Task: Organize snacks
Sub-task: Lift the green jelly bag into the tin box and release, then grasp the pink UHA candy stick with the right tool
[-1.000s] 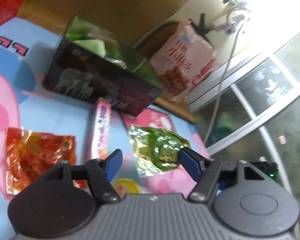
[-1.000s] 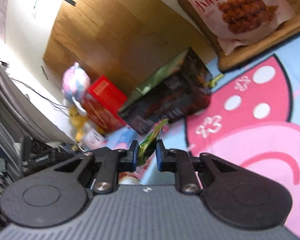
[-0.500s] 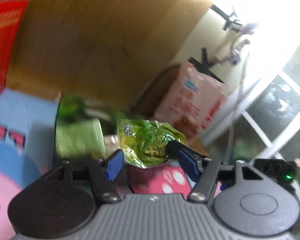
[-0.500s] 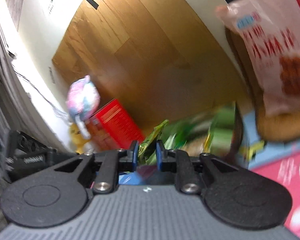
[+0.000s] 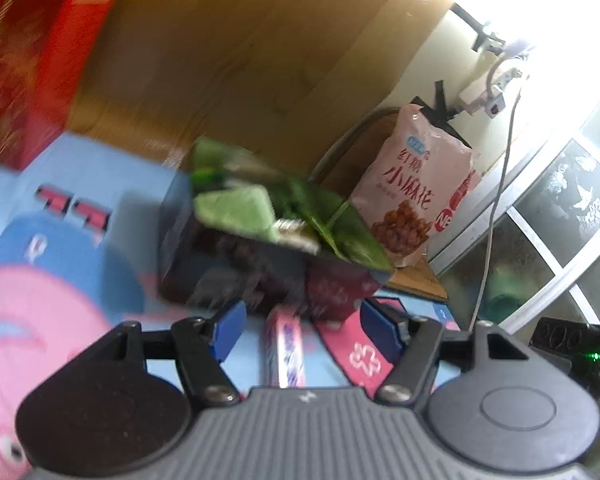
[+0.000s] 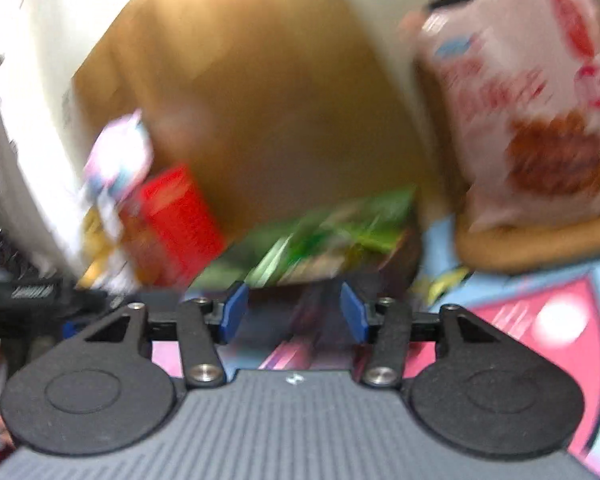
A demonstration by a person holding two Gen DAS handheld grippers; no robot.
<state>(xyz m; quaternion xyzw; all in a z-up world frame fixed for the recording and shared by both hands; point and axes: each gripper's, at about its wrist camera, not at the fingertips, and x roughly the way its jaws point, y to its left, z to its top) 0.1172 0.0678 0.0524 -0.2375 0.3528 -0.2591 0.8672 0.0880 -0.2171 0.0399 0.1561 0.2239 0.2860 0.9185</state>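
Left wrist view shows one dark box (image 5: 260, 264) on the cartoon mat (image 5: 60, 248), green packets (image 5: 236, 212) heaped inside — too blurred to count — with one large pink snack bag (image 5: 420, 196) standing behind it and one pink candy bar (image 5: 286, 352) lying just before it. Both the left tool (image 5: 304, 328) and right tool (image 6: 294, 312) are spread and empty — I would next lower the left over the bar, straddling its narrow width before pinching.

Dark box (image 5: 260, 276) w/ green packets (image 5: 236, 210), pink snack bag (image 5: 420, 184), red carton (image 5: 32, 52), pink-blue cartoon mat (image 5: 60, 280).
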